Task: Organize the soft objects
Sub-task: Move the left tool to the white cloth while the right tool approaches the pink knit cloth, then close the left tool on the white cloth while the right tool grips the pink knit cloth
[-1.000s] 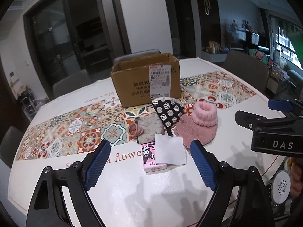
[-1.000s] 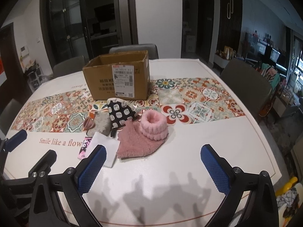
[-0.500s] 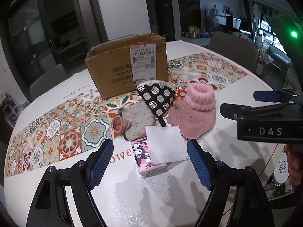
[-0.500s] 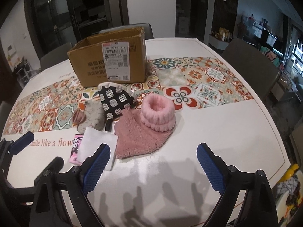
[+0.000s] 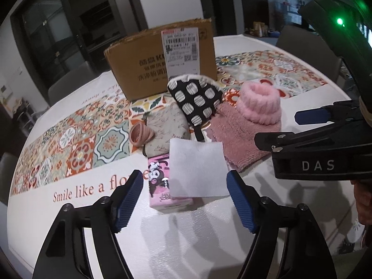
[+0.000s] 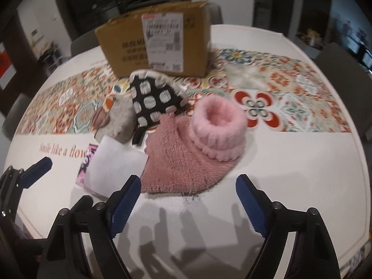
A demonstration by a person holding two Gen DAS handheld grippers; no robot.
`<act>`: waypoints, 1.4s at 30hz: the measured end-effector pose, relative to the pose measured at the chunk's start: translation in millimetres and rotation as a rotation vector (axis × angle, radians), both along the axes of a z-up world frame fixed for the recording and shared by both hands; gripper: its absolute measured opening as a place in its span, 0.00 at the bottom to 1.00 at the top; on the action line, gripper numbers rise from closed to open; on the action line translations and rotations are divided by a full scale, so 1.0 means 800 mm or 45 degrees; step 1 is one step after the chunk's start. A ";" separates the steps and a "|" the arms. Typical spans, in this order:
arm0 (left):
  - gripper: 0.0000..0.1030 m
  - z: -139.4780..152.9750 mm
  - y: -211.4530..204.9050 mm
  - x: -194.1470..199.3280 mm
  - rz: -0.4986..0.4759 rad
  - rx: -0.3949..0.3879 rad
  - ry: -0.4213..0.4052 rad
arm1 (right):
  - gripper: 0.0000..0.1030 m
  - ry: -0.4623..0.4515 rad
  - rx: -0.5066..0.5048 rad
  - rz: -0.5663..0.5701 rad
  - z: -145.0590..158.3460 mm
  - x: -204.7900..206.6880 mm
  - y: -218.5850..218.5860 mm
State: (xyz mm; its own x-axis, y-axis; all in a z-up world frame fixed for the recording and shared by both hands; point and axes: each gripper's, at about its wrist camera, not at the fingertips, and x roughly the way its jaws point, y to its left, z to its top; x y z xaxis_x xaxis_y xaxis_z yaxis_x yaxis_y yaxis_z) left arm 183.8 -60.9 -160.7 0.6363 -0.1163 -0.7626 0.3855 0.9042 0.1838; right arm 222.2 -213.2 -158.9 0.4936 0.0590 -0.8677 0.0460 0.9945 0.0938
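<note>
Left gripper (image 5: 182, 196): its jaws are wide apart and hold nothing. It hangs just over the near side of the worktop.
Hair ties (image 5: 140, 134): a small pinkish ring, ahead of the left jaws and a bit to their left, touching the grey pouch.
Grey pouch (image 5: 162, 131): soft and flat, straight ahead of the left jaws, behind the tissue pack.
Tissue pack (image 5: 162, 188): pink with a cartoon face, right between the left jaws' blue tips.
White cloth (image 5: 197, 167): a folded square lying partly on the tissue pack, also between the left jaws.
Spotted mitt (image 5: 197, 98): black with white spots, leaning up on the grey pouch, farther ahead.
Box (image 5: 162, 62): brown cardboard with a white label, the farthest thing ahead, behind the mitt.
Pink towel (image 6: 179, 155): fuzzy and flat, just ahead of the right jaws.
Pink headband (image 6: 218, 127): fluffy ring sitting on the far right part of the towel.
Right gripper (image 6: 188, 201): its jaws are spread wide and hold nothing, near the towel's front edge.
Worktop (image 6: 290, 174): white and round, with a tiled flower strip across it.
</note>
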 end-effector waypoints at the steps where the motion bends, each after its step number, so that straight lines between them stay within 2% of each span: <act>1: 0.69 -0.006 -0.002 0.003 0.022 0.001 0.012 | 0.79 0.011 0.002 0.024 -0.005 0.004 0.000; 8: 0.63 -0.027 -0.009 0.012 0.104 0.001 0.043 | 0.75 0.059 0.029 0.120 -0.030 0.022 -0.005; 16: 0.54 -0.045 -0.007 0.025 0.176 -0.017 0.083 | 0.63 0.090 0.054 0.174 -0.049 0.034 0.000; 19: 0.47 -0.046 -0.009 0.026 0.182 0.002 0.054 | 0.59 0.088 0.048 0.178 -0.054 0.037 0.001; 20: 0.42 -0.045 -0.010 0.025 0.184 0.008 0.044 | 0.58 0.079 0.038 0.182 -0.055 0.037 0.002; 25: 0.28 -0.045 -0.014 0.023 0.207 0.029 0.021 | 0.44 0.044 -0.004 0.201 -0.056 0.035 0.003; 26: 0.22 -0.045 -0.014 0.023 0.218 0.029 0.016 | 0.41 0.040 -0.011 0.206 -0.056 0.034 0.003; 28: 0.14 -0.043 -0.014 0.023 0.222 0.003 0.020 | 0.28 0.033 -0.031 0.220 -0.056 0.034 0.001; 31: 0.10 -0.040 -0.015 0.026 0.218 -0.060 0.052 | 0.16 0.032 -0.010 0.246 -0.055 0.034 -0.001; 35: 0.08 -0.035 -0.010 0.029 0.199 -0.148 0.097 | 0.13 0.051 0.051 0.225 -0.052 0.035 -0.008; 42: 0.08 -0.011 -0.001 0.037 0.140 -0.232 0.094 | 0.12 0.034 0.122 0.206 -0.032 0.029 -0.005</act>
